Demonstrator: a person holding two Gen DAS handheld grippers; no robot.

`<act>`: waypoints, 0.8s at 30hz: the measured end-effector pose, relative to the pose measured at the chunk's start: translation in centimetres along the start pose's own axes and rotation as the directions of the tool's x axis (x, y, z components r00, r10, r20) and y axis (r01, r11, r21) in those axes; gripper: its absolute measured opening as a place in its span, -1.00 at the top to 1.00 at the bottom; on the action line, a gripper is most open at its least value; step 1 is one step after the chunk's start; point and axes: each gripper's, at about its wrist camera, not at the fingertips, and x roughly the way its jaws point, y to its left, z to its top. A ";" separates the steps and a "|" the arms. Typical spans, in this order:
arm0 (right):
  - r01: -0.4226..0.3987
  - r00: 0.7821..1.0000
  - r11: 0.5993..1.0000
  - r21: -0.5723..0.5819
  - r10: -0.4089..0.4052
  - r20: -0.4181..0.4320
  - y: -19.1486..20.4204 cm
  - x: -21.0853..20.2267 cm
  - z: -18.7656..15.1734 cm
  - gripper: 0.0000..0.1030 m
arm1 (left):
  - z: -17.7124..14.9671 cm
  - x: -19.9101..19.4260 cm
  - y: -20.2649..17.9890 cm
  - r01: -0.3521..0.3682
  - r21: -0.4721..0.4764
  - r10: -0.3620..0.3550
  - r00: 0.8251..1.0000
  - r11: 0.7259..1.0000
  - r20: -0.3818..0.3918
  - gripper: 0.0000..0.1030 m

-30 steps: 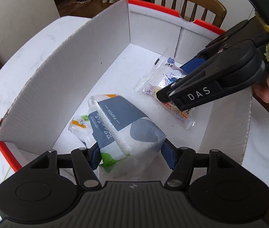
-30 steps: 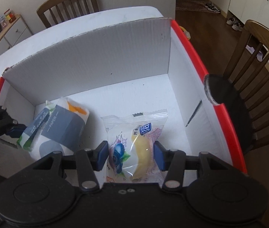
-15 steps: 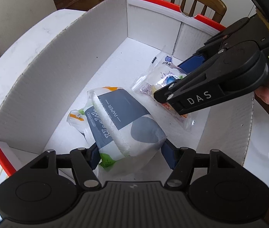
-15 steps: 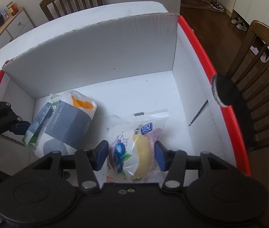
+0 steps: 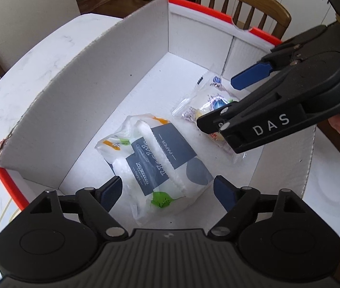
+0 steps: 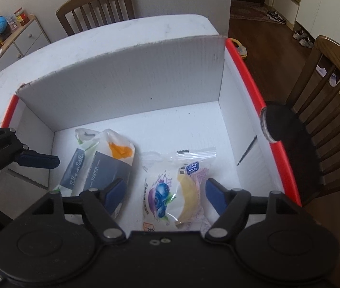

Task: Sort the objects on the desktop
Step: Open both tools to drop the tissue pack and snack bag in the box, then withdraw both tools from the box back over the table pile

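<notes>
Two grippers: both low in frame, angled steeply down into the box, each above its own packet.
Left gripper [image 5: 167,190]: jaws opening, blue pads clear of the wrapper on both sides; nothing gripped; half a second earlier the pads pressed the packet's flanks.
Tissue pack [image 5: 160,160]: lying flat on the box floor, centre of the left view, between the spread pads; likely just let go so as to rest inside.
Right gripper [image 6: 164,192]: jaws opening, pads apart from the wrapper; nothing held; earlier frame showed them closed on the packet.
Snack packet [image 6: 172,192]: clear wrapper with blueberry print and a yellow cake, flat on the floor, lower middle of the right view, just beside the tissue pack, not overlapping.
Box [image 6: 126,88]: white corrugated walls, red rim, on a white table [image 6: 146,27]; tall wall across mid-frame keeps both packets inside.
Change overall: packets sit slightly lower and flatter than before, hands barely shifted.
Judgement: placing step nearly done; remaining need seems a straight lift clear of the wrappers.
Far: wooden chair [image 6: 98,4] behind the table, upper part of the frame.
</notes>
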 end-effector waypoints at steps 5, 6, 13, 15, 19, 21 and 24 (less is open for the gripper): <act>-0.017 1.000 1.000 0.009 0.017 0.020 0.1 -1.0 0.0 -0.44 | -0.2 -0.7 0.2 0.003 -0.026 -0.003 1.000 1.000 0.028 -0.62; -0.024 0.999 1.000 0.011 0.023 0.026 0.2 -1.2 0.0 -0.44 | -0.2 -0.9 0.2 0.007 -0.033 -0.006 0.999 0.999 0.035 -0.65; -0.043 0.997 0.999 0.007 0.042 0.070 0.5 -3.1 -0.1 -0.53 | -0.7 -2.7 -0.2 0.013 -0.048 -0.008 0.996 0.999 0.089 -0.81; -0.046 0.995 0.999 0.003 0.046 0.084 0.7 -3.7 -0.2 -0.55 | -0.9 -3.3 -0.3 0.017 -0.059 -0.011 0.994 0.998 0.107 -0.82; -0.050 0.993 0.999 -0.001 0.050 0.111 1.1 -4.9 -0.4 -0.59 | -1.3 -5.0 -0.2 0.031 -0.093 -0.016 0.988 0.995 0.153 -0.83; -0.055 0.991 0.998 -0.001 0.055 0.125 1.3 -5.5 -0.7 -0.59 | -1.6 -5.9 -0.1 0.041 -0.111 -0.020 0.983 0.993 0.181 -0.83; -0.060 0.988 0.998 -0.006 0.061 0.141 1.8 -6.4 -1.0 -0.60 | -2.1 -7.0 -0.1 0.041 -0.119 -0.016 0.978 0.992 0.206 -0.83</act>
